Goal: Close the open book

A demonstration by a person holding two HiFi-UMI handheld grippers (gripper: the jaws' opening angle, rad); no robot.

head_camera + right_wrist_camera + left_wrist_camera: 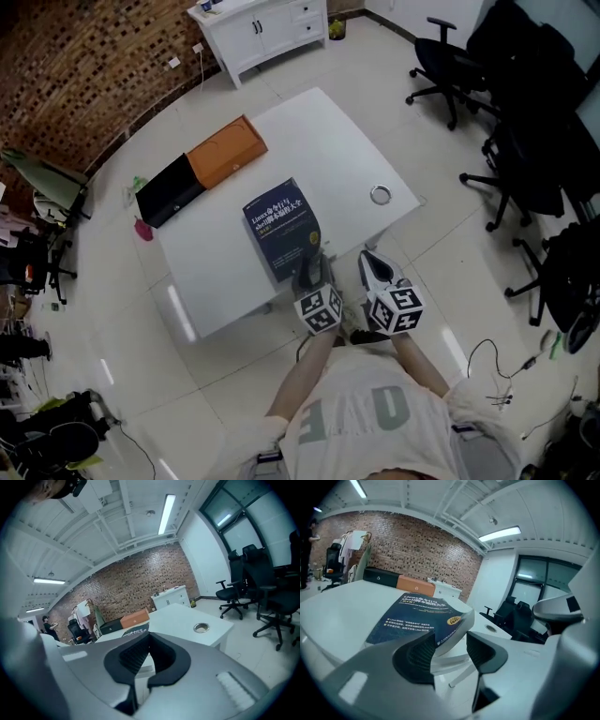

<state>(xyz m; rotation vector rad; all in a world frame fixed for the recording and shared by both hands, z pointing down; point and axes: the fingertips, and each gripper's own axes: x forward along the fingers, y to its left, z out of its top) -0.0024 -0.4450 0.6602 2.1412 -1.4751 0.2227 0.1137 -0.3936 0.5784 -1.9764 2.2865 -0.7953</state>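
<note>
We find the book (282, 228) closed on the desk (347, 150); left tongs (316, 264) released, right tongs (372, 265) clenched, empty.

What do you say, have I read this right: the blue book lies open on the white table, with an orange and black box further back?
Not quite. The blue book is closed, front cover up, as the head view shows. The rest holds: it lies on the white table, with the orange and black box further back.
</note>
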